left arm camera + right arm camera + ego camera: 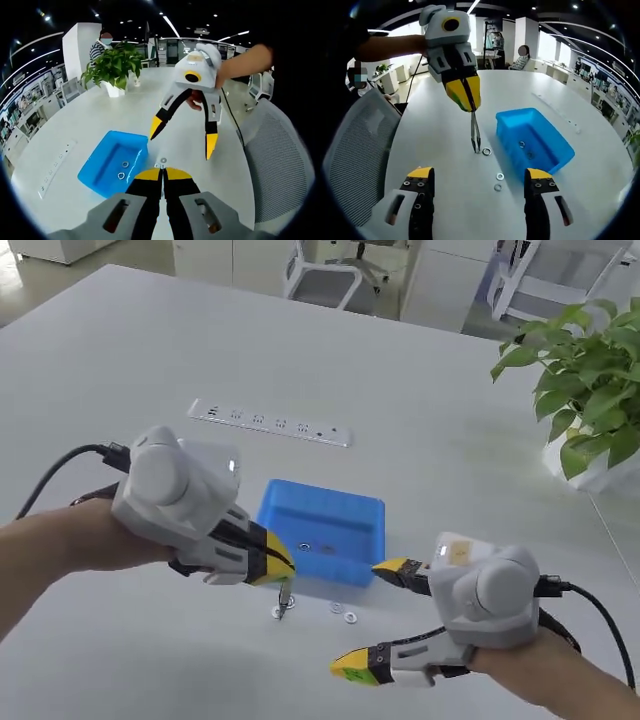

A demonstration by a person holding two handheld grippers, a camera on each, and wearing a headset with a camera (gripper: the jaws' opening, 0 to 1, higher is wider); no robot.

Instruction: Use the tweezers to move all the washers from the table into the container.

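Firmly clamped in the left gripper (465, 95), slim metal tweezers (475, 131) point down just beside a small silver washer (486, 151) on the white table (435, 150); two more washers (500, 176) lie near, two inside the blue plastic container (506, 135). The right gripper (365, 618) hovers, jaws spread wide

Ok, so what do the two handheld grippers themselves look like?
The left gripper and right gripper match: rounded light-grey housings and black jaws ending in yellow tips. Each trails a black cable from its back. The right one's housing carries a small yellowish label.
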